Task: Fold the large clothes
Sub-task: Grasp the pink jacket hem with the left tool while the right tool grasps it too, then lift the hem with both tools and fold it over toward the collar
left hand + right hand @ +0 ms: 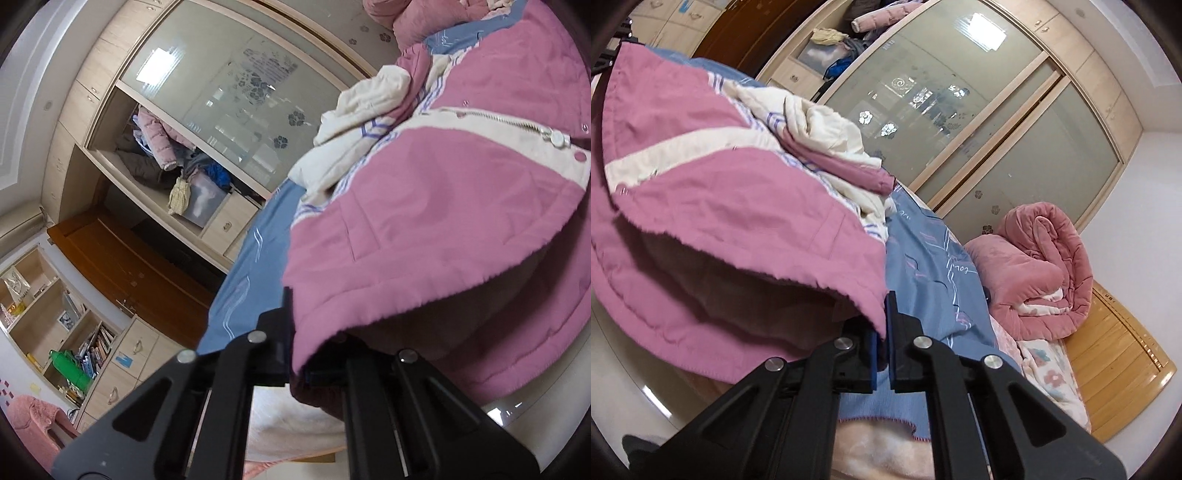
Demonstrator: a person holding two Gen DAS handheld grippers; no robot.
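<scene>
Now the pink jacket (424,236) hangs lifted by its hem above the blue bedsheet (251,266), its cream sleeve (365,107) bunched on top. Each gripper pinches a hem corner: the left gripper (299,354) is clamped on the fabric, and the right gripper (884,332) is likewise closed on it. A rolled pink blanket (1038,273) lies farther up the bed.
</scene>
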